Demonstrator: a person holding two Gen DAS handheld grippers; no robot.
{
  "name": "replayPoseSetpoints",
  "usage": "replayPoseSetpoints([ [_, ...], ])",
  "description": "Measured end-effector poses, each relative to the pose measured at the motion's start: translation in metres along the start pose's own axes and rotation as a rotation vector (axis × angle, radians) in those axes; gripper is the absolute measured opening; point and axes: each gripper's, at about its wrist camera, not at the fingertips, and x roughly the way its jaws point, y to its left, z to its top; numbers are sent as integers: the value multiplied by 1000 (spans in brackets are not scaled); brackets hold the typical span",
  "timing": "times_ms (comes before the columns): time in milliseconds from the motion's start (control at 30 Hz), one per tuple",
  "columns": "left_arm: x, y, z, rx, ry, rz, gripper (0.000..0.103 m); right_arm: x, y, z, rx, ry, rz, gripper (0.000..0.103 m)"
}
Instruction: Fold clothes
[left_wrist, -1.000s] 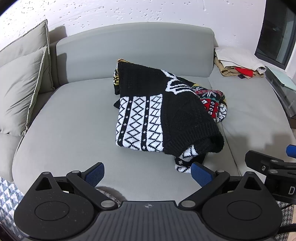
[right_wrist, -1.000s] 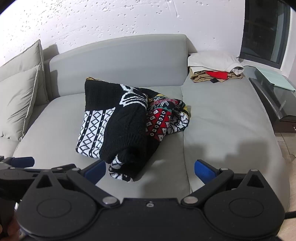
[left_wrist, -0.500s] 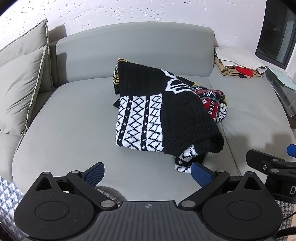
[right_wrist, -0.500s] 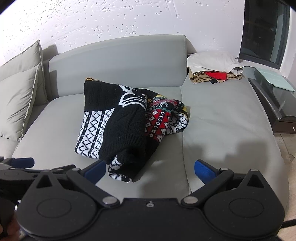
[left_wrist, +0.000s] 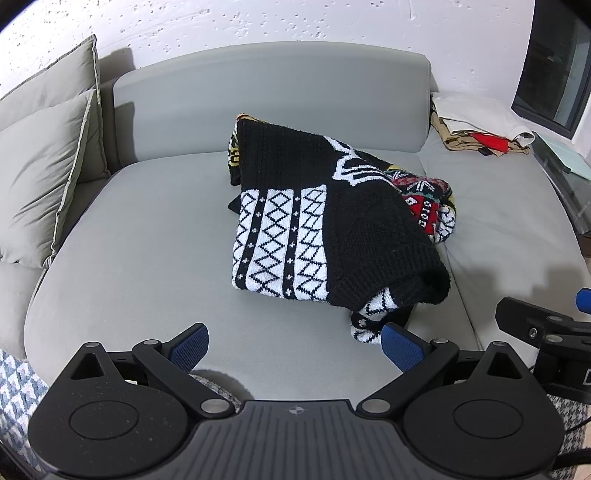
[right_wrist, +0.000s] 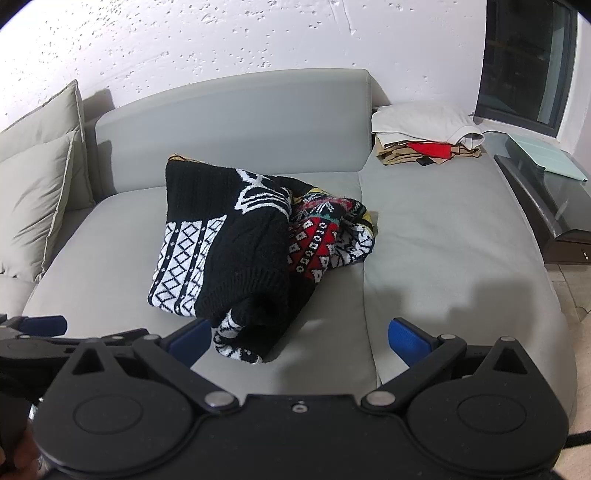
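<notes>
1. Left hand-held gripper (left_wrist: 293, 345): jaws spread wide, nothing between the blue ribbed pads; poised over the front edge of the sofa seat (left_wrist: 140, 258), short of the garment.
2. Right hand-held gripper (right_wrist: 299, 338): likewise spread and empty; its left pad sat just beside the hanging cuff of the knit.
3. Black-and-white sweater (left_wrist: 317, 229): lay mid-seat in a loose, part-doubled heap. Thick chunky knit, diamond lattice panel in white, ribbed black hem, one sleeve rolled over and drooping toward the front.
4. Red patterned knit (right_wrist: 317, 243): bunched under and beside the sweater's right side, touching it; fuzzy, multi-coloured, edges not traceable.
5. Folded stack (right_wrist: 424, 136): pale cloth over tan and red, flat, at the far right corner, well apart from the heap.
6. Cushions (left_wrist: 40, 177): grey, piped, leaning at left.
7. Risks, as judged:
   - A pinch on the sweater could catch the red knit as well, the two being entangled, and drag both.
   - Heavy, stretchy knit might sag or slip from a shallow grip on a single layer.
   - The tucked sleeve hid the true hem corners; grasping the wrong edge would skew the fold.
</notes>
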Motion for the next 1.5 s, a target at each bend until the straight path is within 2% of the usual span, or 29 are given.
replayPoseSetpoints([
  [300,5,0,1,19,2,34,101,4,-1,0,9,5,0,103],
  [500,14,3,5,51,0,123,101,13,1,0,7,13,-11,103],
  [733,27,11,11,69,10,198,102,35,8,7,-21,26,-68,103],
  [1033,42,37,18,9,39,158,102,74,13,24,-68,69,-131,103],
  [1167,48,50,21,-14,28,186,102,94,21,33,-126,86,-205,103],
  [1300,49,60,22,-41,20,191,102,104,27,41,-151,59,-260,103],
  [1500,55,67,20,-59,32,175,102,108,34,48,-190,34,-287,103],
])
